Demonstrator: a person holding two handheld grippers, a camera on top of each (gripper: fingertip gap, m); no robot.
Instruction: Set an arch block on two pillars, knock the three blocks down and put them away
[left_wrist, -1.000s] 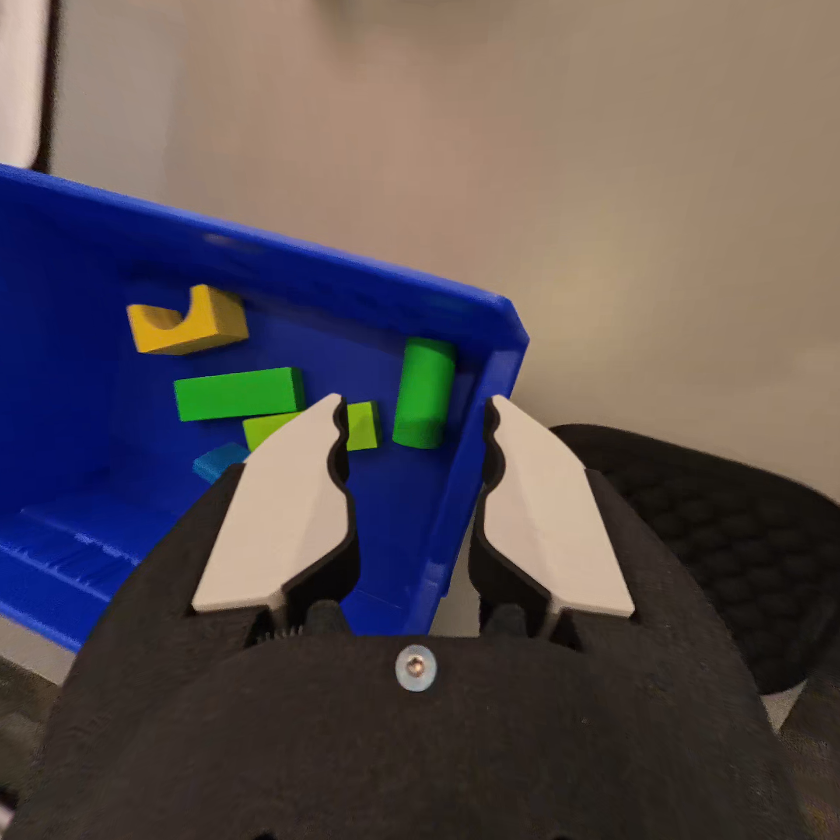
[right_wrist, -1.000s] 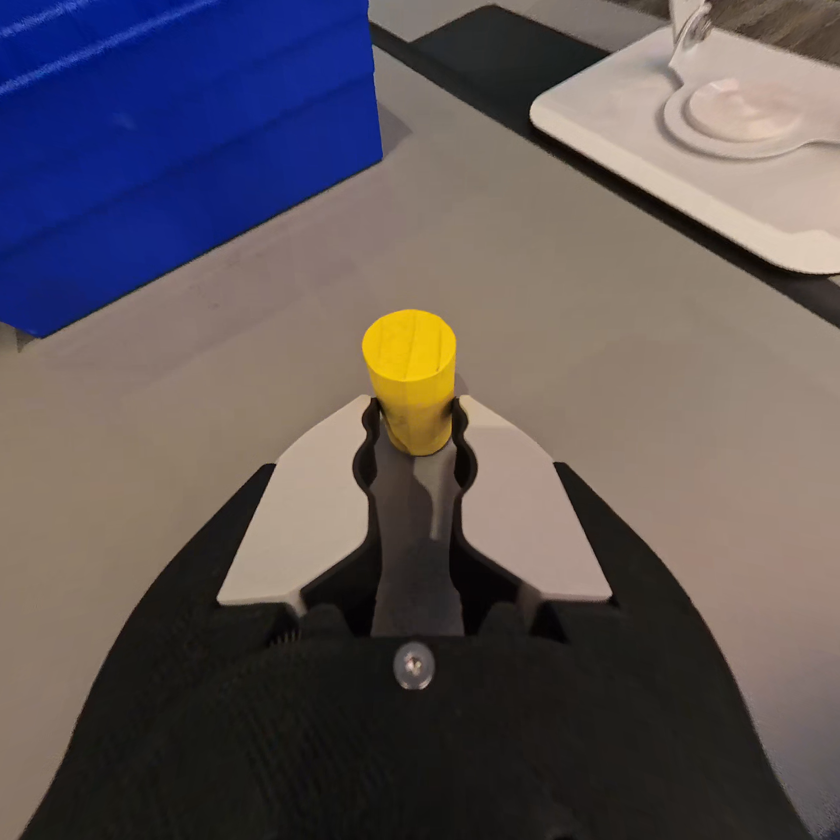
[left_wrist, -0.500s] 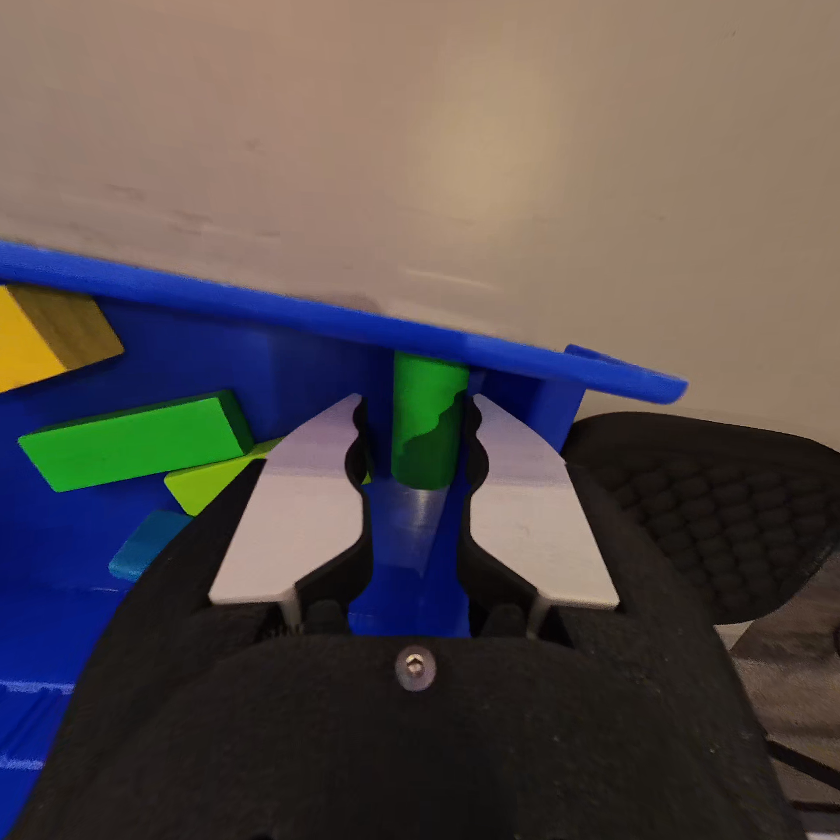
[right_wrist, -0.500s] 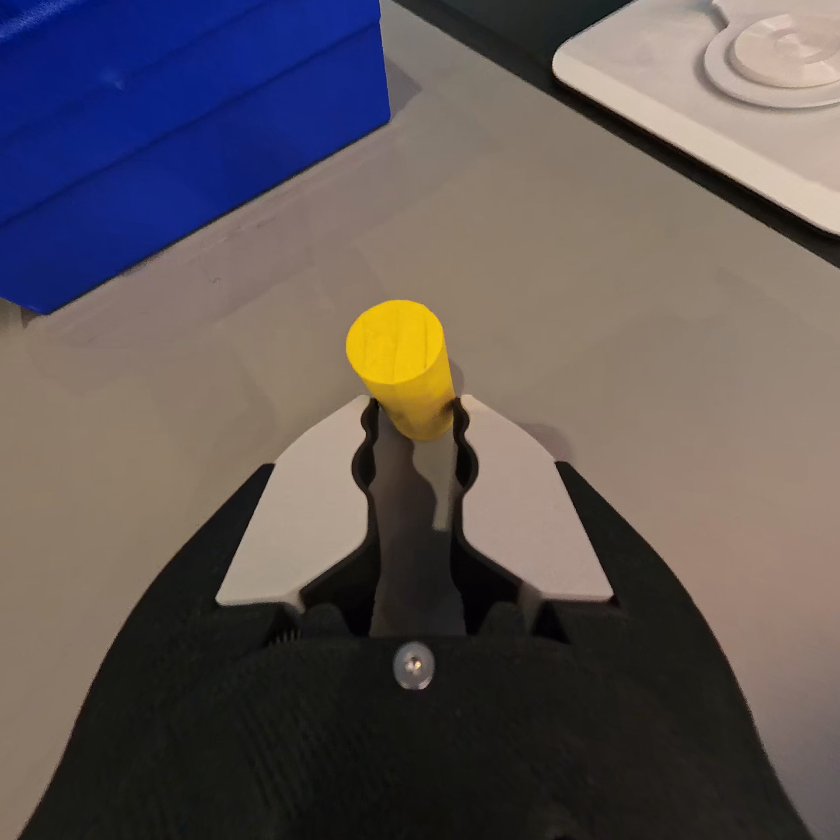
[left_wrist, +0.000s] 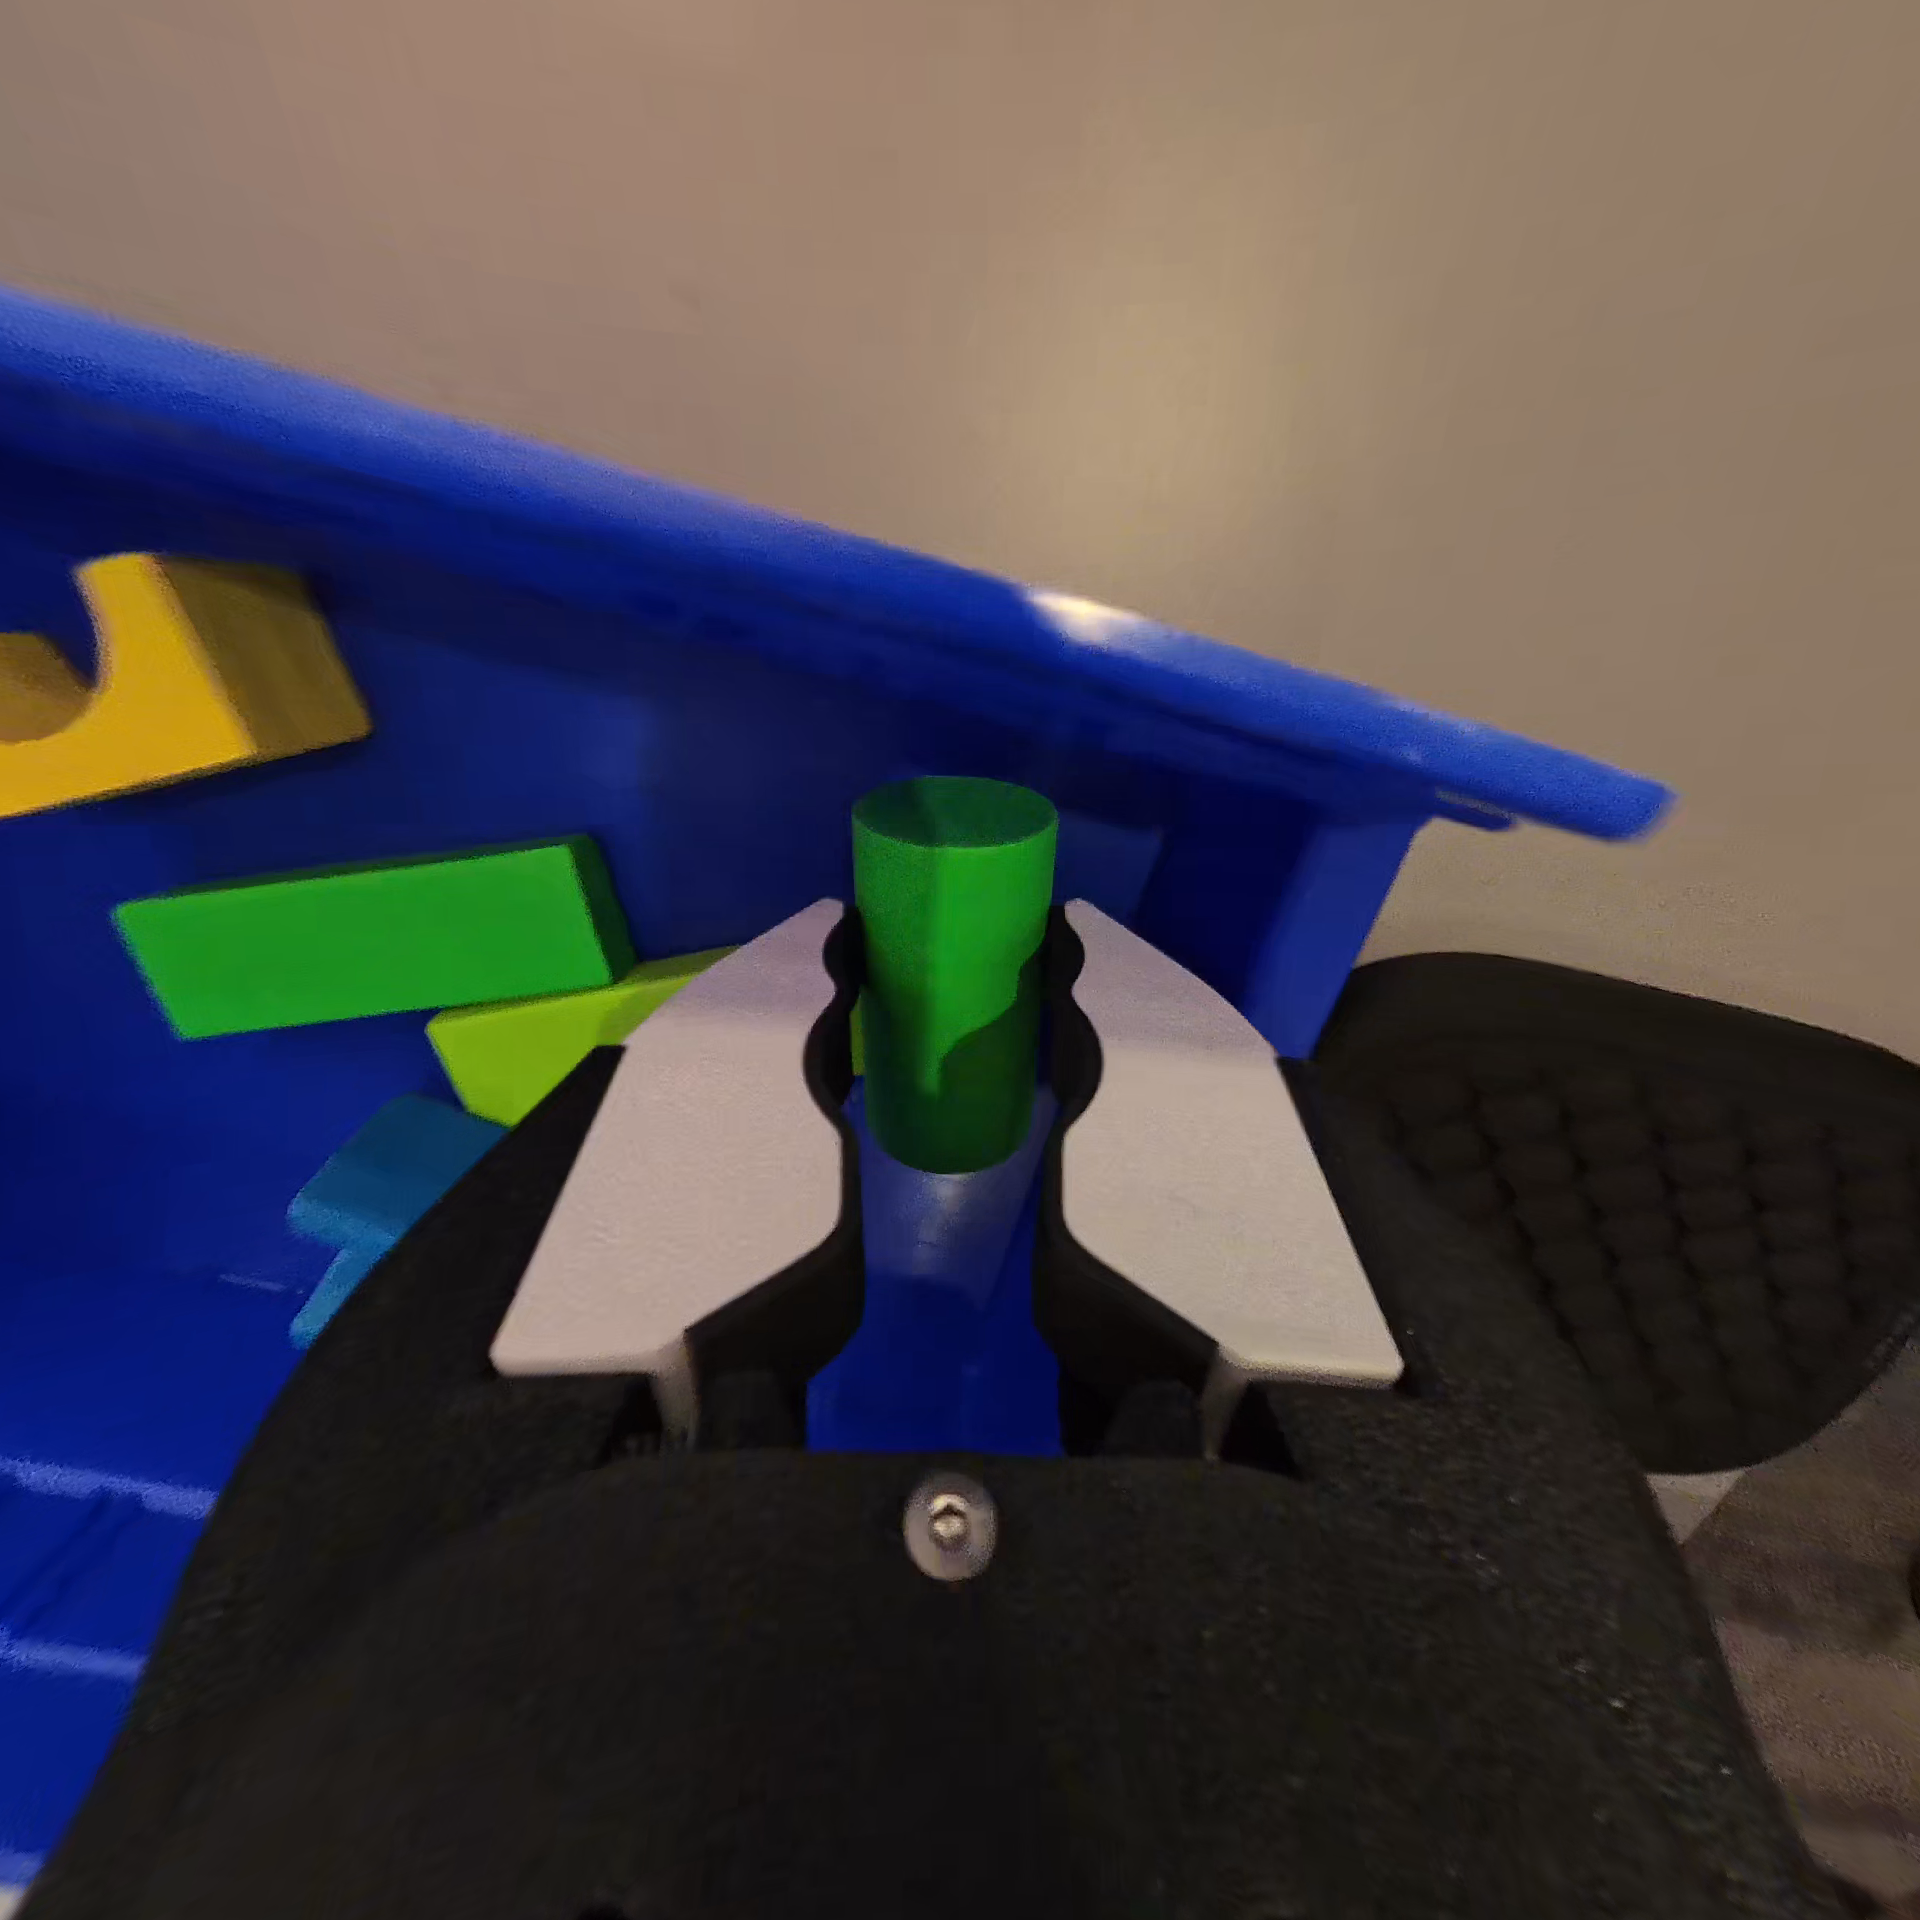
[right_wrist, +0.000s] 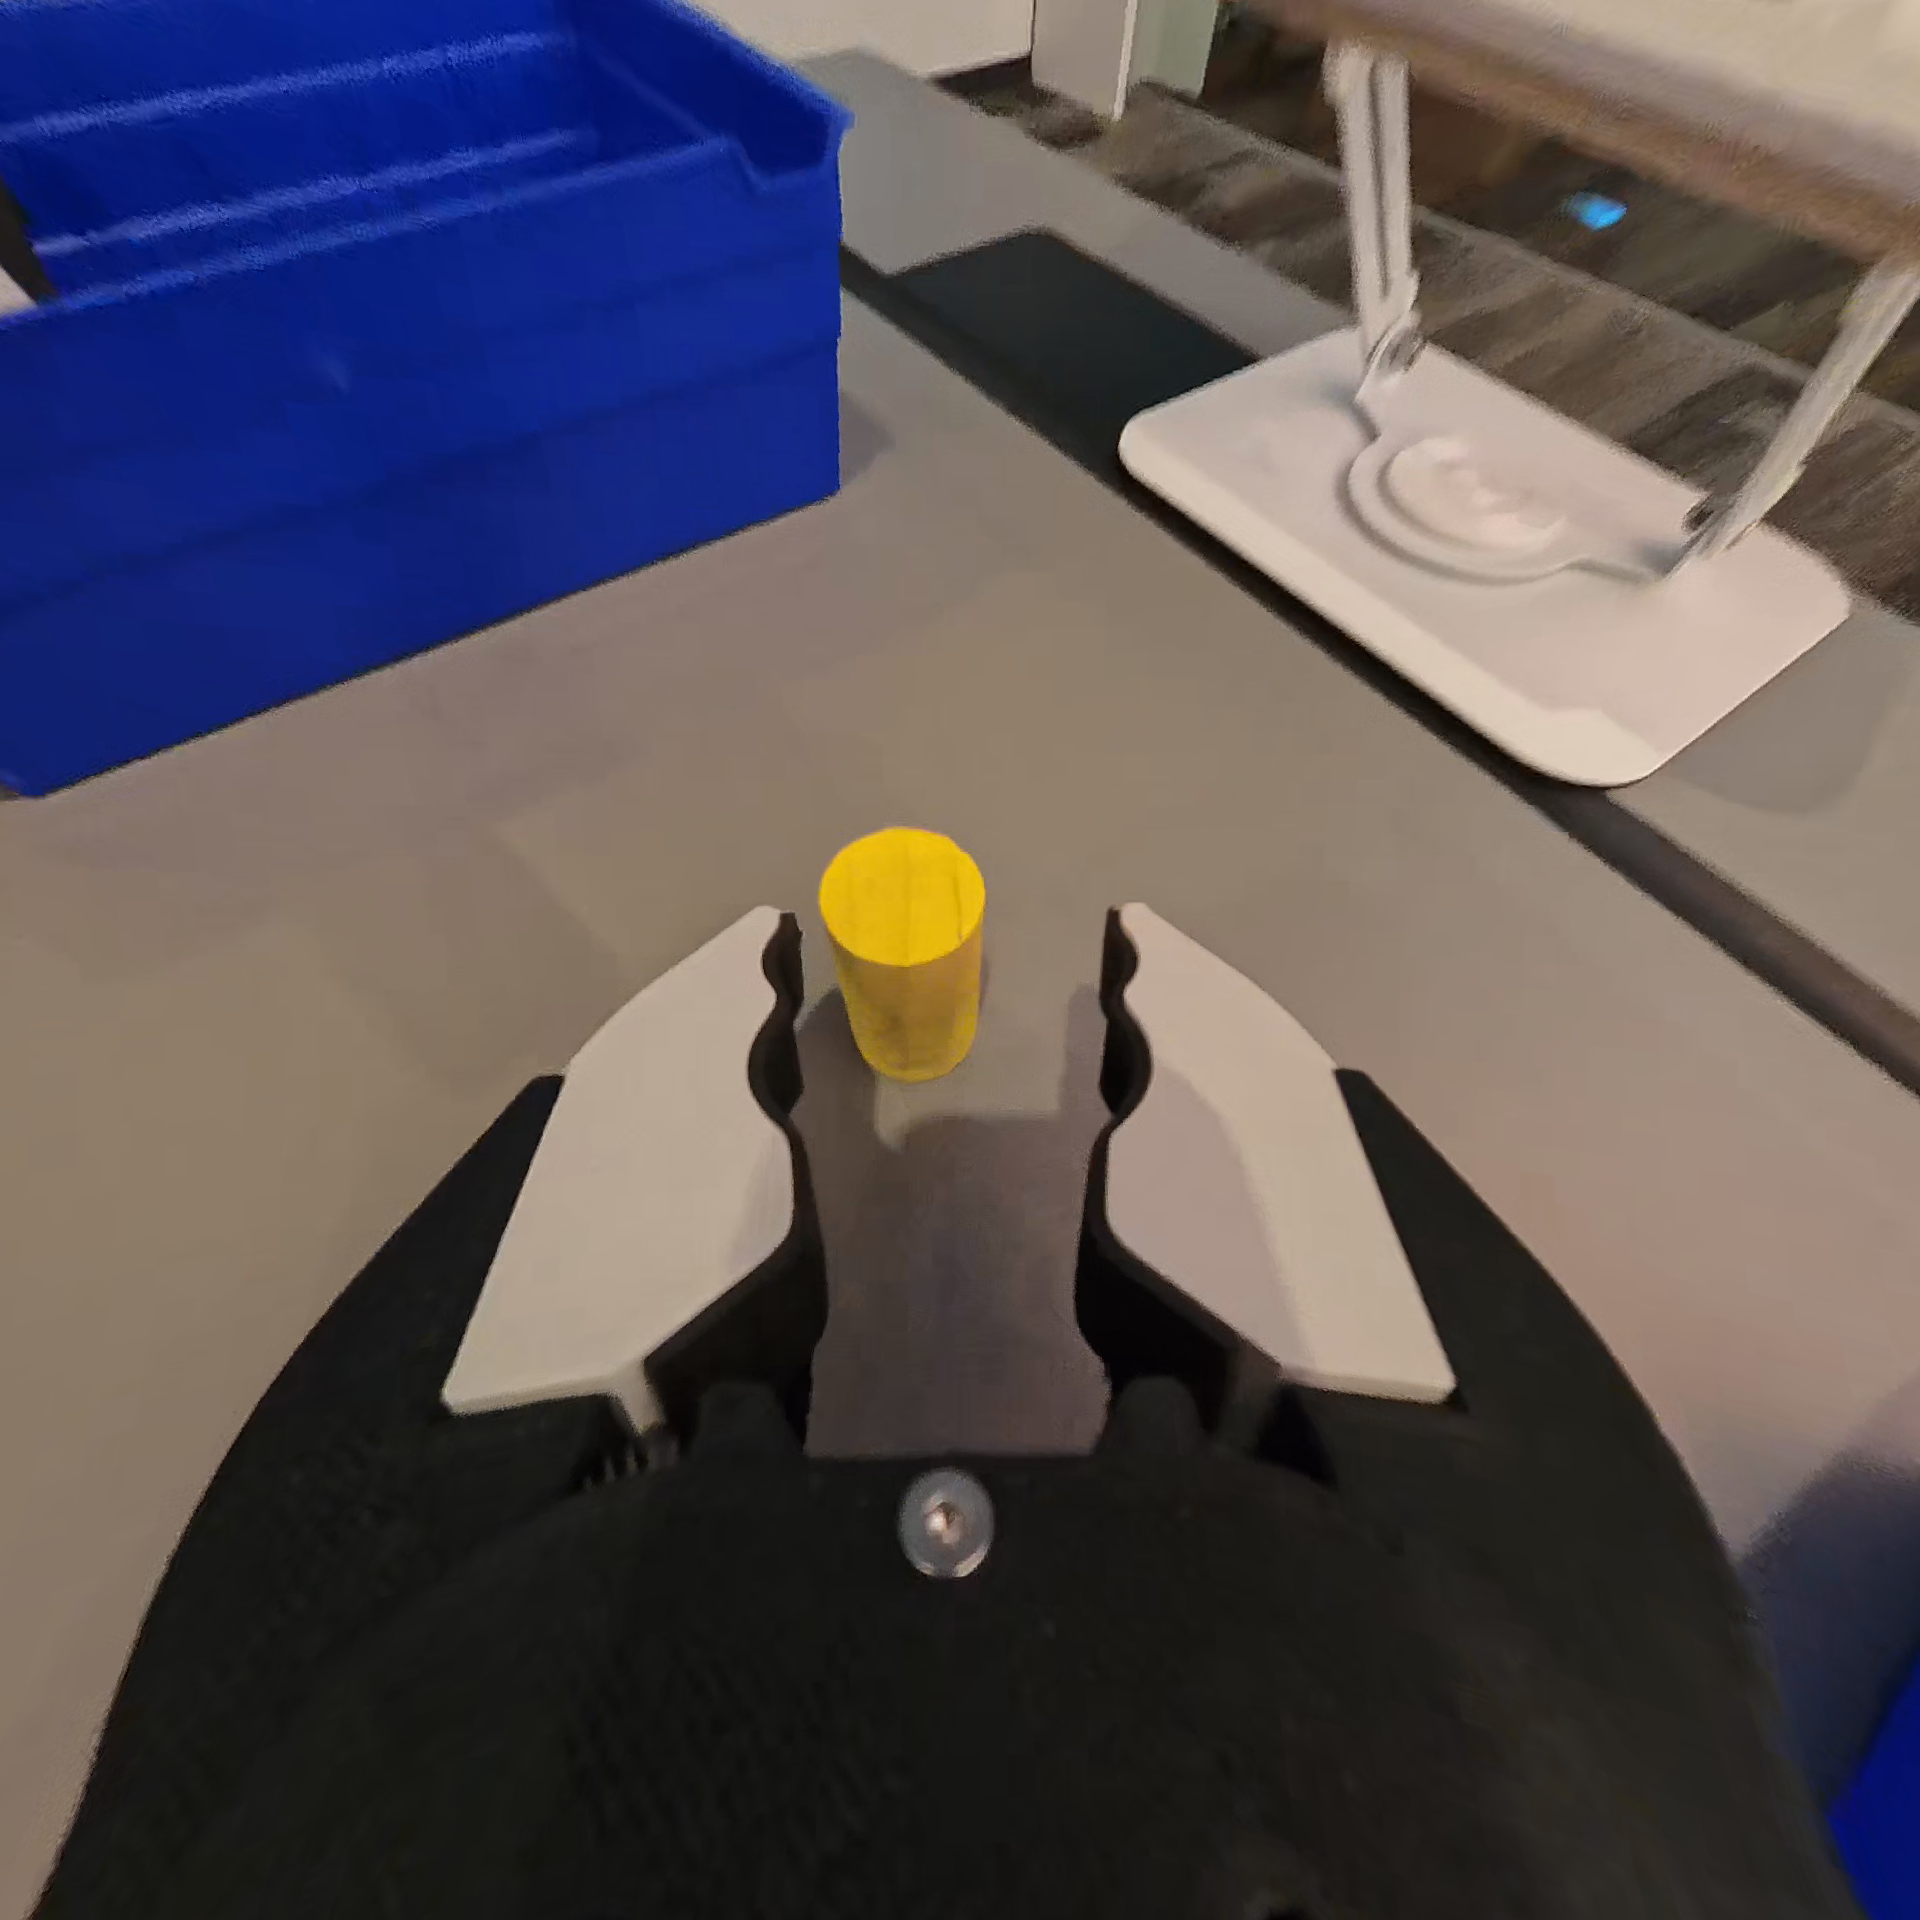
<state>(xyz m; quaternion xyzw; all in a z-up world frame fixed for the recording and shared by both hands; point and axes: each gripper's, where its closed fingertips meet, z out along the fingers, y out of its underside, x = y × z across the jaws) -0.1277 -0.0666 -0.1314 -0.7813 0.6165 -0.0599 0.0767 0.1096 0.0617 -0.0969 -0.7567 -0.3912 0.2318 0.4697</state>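
Grey tabletop (right_wrist: 520, 831) carried a blue bin (right_wrist: 416, 416), and inside the bin lay a yellow arch block (left_wrist: 177, 686), a green bar (left_wrist: 364, 935) and other blocks. Left tongs (left_wrist: 951, 914) were clenched on a green cylinder (left_wrist: 951, 935) over the bin's corner, while right tongs (right_wrist: 951, 920) stood released, a yellow cylinder (right_wrist: 904, 956) upright on the tabletop between their tips

The right gripper (right_wrist: 951, 966) has let go of the yellow cylinder (right_wrist: 906, 956); the left gripper (left_wrist: 948, 987) has clamped the green cylinder (left_wrist: 948, 977), seemingly lifting it.
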